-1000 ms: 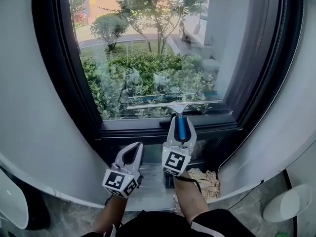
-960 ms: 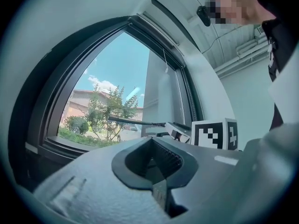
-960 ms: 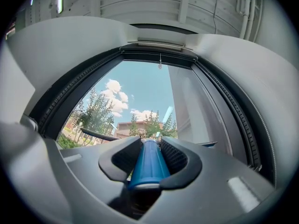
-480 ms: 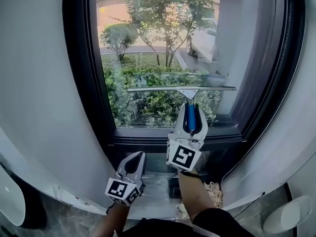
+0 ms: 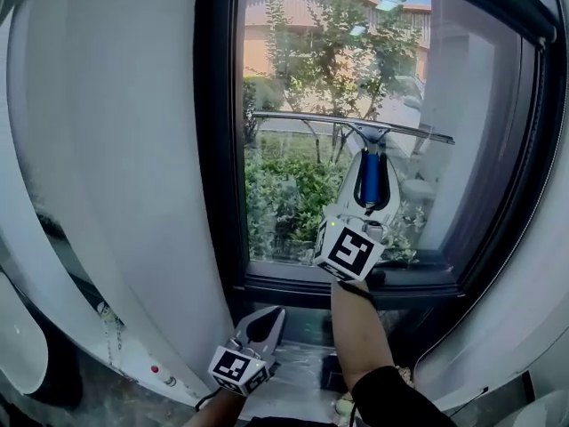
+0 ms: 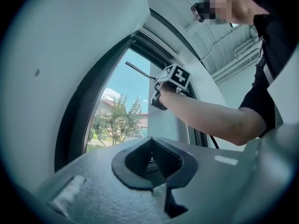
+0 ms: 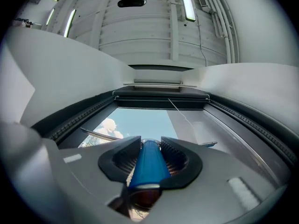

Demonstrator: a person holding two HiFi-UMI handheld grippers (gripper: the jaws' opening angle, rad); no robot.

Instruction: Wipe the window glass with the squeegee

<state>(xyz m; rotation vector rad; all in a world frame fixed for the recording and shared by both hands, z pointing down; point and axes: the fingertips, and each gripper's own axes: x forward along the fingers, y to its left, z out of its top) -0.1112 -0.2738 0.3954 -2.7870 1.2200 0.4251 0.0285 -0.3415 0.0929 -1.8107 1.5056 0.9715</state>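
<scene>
The head view faces the window [image 5: 302, 194] from close by, the left gripper view looks up at it from low down, and the right gripper view, nearest the same window, points up toward the ceiling [image 7: 154, 31].

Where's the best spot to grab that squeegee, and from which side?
Grab the squeegee by its blue handle, coming from below. The handle is a round stick hanging down from the middle, so jaws close snugly around it. The long blade on top is thin and sits at the glass. The right tool holds it this way.
</scene>
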